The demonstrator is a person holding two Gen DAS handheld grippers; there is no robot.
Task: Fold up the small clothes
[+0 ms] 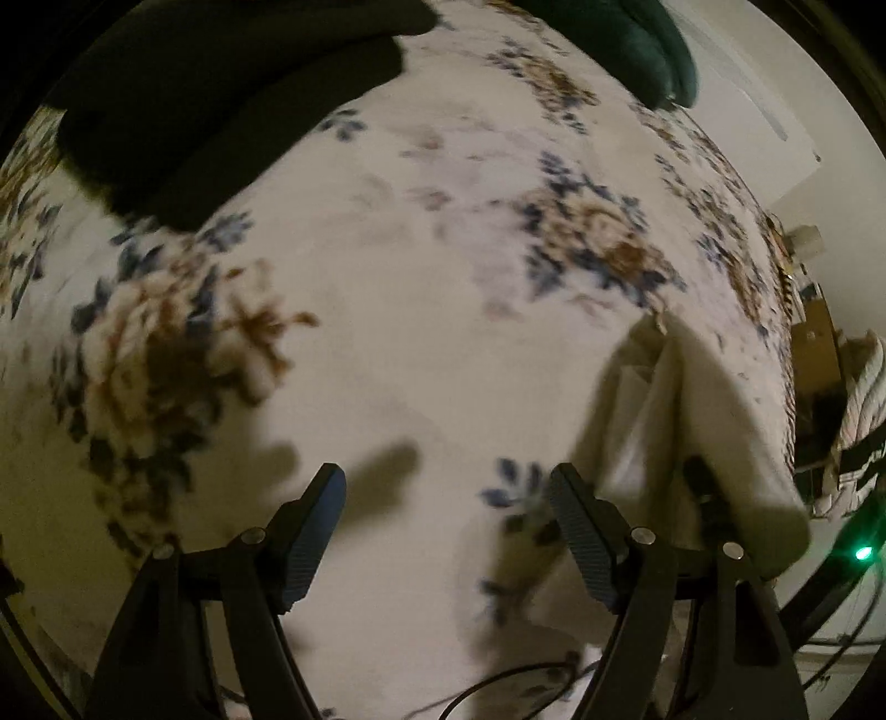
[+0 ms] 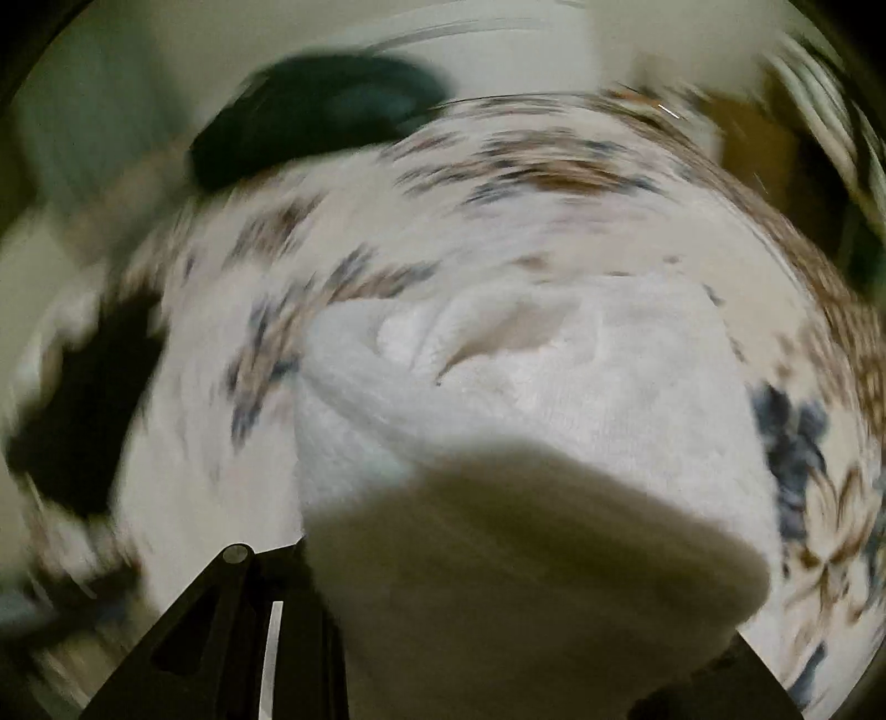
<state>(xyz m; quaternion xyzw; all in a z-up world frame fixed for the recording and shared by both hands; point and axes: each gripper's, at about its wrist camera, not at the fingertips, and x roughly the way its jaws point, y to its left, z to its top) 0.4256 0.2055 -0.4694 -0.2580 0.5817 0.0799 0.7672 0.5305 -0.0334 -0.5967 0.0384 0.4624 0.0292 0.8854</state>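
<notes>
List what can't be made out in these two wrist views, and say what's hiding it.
- Right gripper fingers: right wrist view, draped over by the white cloth; the grip itself is unseen.
- Dark garment: left wrist view, cut off by the top edge; its type is unclear.
- Green item: left wrist view, cut by the top edge.
- Floral bedcover: right wrist view, smeared by motion blur.
- Left gripper: plainly open, nothing between the fingers.

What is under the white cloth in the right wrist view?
The white cloth drapes over the right gripper, hiding its fingers. Past its edges the floral bedspread shows beneath. Whether anything else lies under the cloth cannot be seen.
</notes>
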